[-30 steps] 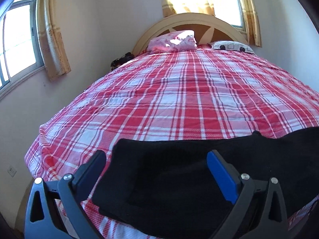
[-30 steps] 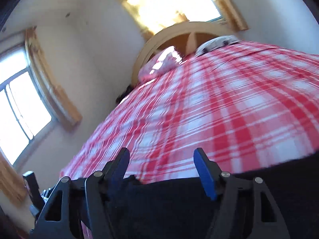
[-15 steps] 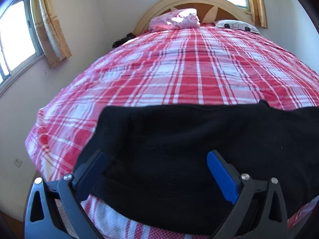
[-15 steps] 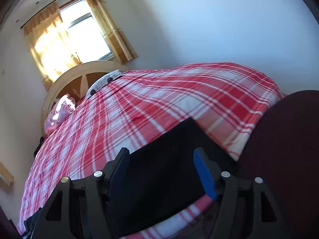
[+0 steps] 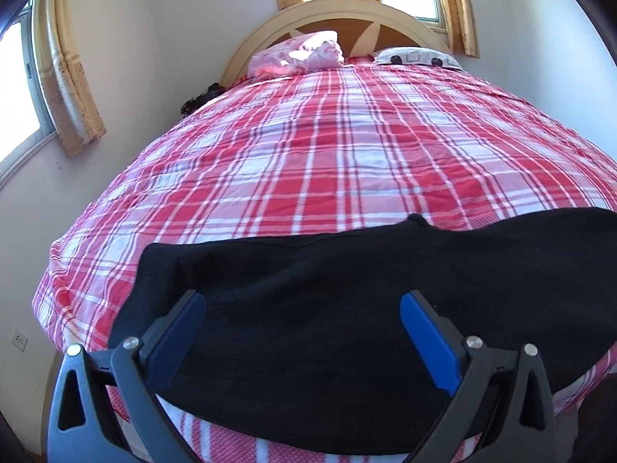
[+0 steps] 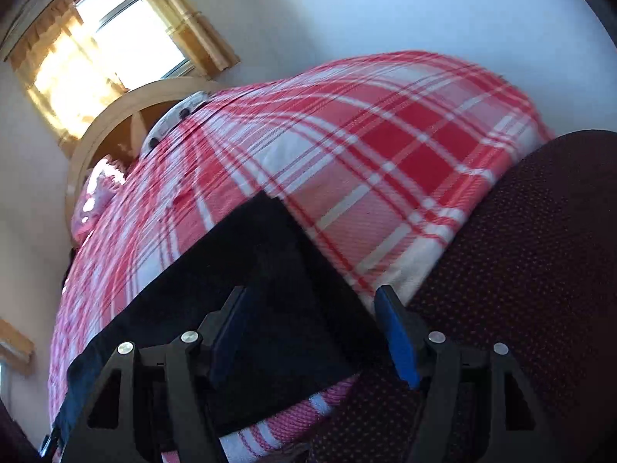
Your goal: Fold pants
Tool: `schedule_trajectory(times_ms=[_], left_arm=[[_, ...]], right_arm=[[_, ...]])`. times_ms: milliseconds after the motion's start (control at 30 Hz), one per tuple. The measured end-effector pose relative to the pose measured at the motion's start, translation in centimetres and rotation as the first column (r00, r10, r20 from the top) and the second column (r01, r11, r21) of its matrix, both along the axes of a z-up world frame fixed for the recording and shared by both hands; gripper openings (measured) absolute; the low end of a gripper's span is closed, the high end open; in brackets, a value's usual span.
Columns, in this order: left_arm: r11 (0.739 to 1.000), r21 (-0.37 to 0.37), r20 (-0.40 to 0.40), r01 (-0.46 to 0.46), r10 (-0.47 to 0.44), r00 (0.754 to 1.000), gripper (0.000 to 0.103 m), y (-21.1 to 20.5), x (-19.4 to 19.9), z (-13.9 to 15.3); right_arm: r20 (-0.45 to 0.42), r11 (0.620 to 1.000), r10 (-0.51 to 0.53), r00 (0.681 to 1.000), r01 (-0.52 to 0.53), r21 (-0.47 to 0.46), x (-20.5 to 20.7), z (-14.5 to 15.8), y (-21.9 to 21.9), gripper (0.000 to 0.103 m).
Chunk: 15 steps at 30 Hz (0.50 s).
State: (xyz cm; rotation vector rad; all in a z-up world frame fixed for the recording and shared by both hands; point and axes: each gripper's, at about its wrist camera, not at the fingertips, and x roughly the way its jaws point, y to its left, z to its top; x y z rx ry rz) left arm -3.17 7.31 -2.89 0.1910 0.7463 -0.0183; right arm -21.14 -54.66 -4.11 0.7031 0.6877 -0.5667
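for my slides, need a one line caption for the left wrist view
Open left gripper poised over black pants spread on a red plaid bed.

The black pants (image 5: 347,308) run past the left wrist view's right edge, the plaid bedspread (image 6: 347,146) smears with motion blur in the right wrist view, and the pillow (image 6: 173,115) there is too blurred to make out

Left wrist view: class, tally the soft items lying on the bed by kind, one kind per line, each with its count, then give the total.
Pants, black, spread across the near edge of the bed: 1
Pillows at the headboard: 2, a pink pillow and a white pillow with dark spots
Bedspread, red and white plaid: 1
Total: 4
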Motion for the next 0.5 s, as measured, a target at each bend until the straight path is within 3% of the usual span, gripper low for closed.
schedule_trajectory(times_ms=[133,233,300,367,500], left_arm=[[0.999,-0.017,-0.038,0.035,-0.035,0.999,0.103,-1.5,0.2,-0.5],[0.999,0.010,-0.048,0.047,-0.046,0.998,0.103,-2.7,0.4,-0.8],[0.999,0.023,-0.062,0.049,-0.048,0.997,0.103,-3.2,0.6,-1.0],[0.999,0.019,-0.074,0.049,-0.048,0.996,0.103,-3.4,0.8,-1.2],[0.999,0.014,-0.087,0.052,-0.051,0.995,0.103,-3.4,0.9,-1.4]], right_arm=[[-0.124,0.993,0.074,0.990,-0.084,-0.077,1.3,0.1,1.7,0.068],[-0.150,0.992,0.094,0.984,-0.105,-0.066,1.8,-0.3,2.6,0.060],[-0.139,0.994,0.078,0.987,-0.087,-0.061,1.6,-0.3,2.5,0.051],[-0.112,0.996,0.071,0.991,-0.077,-0.052,1.0,-0.2,2.2,0.018],[-0.102,0.994,0.069,0.992,-0.077,-0.076,1.0,0.4,3.4,0.015]])
